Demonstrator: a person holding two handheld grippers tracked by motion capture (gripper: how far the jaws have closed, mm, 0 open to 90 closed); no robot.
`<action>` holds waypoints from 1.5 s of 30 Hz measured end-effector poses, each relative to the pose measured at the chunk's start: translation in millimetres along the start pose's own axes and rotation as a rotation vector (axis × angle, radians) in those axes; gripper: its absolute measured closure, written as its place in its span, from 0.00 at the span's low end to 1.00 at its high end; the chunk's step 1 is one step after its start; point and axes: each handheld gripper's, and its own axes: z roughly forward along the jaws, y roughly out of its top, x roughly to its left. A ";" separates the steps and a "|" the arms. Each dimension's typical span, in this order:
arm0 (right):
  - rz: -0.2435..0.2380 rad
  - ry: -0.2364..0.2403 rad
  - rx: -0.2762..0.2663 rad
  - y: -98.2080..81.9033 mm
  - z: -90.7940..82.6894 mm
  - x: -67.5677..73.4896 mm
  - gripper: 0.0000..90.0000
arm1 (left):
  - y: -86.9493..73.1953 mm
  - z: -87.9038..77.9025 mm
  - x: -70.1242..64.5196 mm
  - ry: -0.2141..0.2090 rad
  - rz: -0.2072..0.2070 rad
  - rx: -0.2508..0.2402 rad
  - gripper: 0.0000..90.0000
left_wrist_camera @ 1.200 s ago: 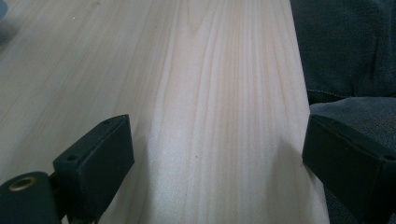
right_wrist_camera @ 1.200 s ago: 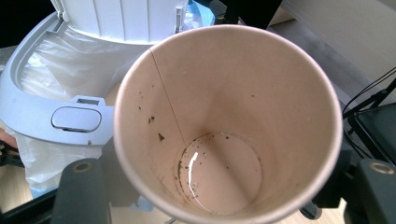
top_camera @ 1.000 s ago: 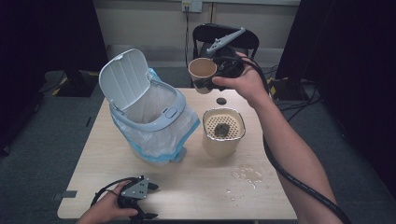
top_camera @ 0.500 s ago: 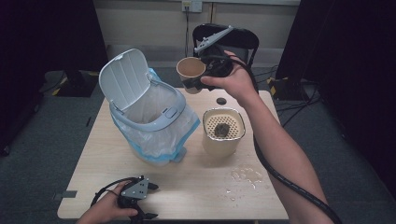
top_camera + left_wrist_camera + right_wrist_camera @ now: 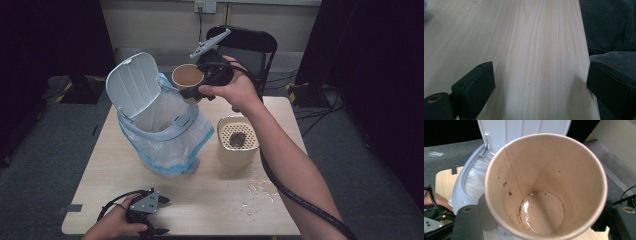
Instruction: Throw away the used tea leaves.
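Observation:
A brown paper cup [image 5: 187,76] hangs tilted in the air above the open mouth of the white bin [image 5: 170,127], with my right gripper [image 5: 196,91] shut on its wall. In the right gripper view the cup [image 5: 554,170] has a thin brown film and dark specks at its bottom, and the bin's rim [image 5: 465,187] lies just beyond it. The bin's lid [image 5: 132,85] stands raised, and a clear liner with a blue edge hangs over its sides. My left gripper [image 5: 150,220] rests at the table's front left, and its jaws [image 5: 539,85] stand open over bare wood.
A beige container [image 5: 237,150] with a perforated top and a dark clump on it stands right of the bin. Water drops [image 5: 260,192] lie on the wooden table [image 5: 210,210] in front of it. A black chair [image 5: 250,42] stands behind the table.
My right gripper has carried the cup to the left, from behind the beige container to over the bin's mouth. The left gripper has stayed in place.

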 end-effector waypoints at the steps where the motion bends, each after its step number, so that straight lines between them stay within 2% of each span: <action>1: 0.000 0.000 0.000 0.0 0.0 0.0 0.32 | 0.0 0.0 0.0 0.000 0.000 0.000 0.08; 16: -0.038 0.096 -0.003 14.1 31.4 27.2 0.31 | 0.1 0.3 0.1 -0.002 0.004 -0.005 0.08; 27: -0.032 0.138 0.005 15.1 50.1 37.5 0.30 | 0.1 0.5 -0.1 -0.001 0.003 -0.006 0.08; 32: 0.000 0.178 0.002 12.6 57.8 38.3 0.28 | 0.2 0.2 -0.3 0.002 0.001 -0.004 0.08; 35: 0.015 0.192 -0.004 11.7 59.8 38.9 0.22 | 0.3 0.1 -0.3 0.001 0.000 -0.002 0.08; 36: 0.030 0.195 -0.001 10.6 60.8 40.1 0.16 | 0.3 0.1 -0.3 0.001 0.000 -0.002 0.08; 45: 0.025 0.186 -0.014 0.3 47.6 37.4 0.17 | -0.1 -0.1 -0.2 0.002 0.000 0.001 0.08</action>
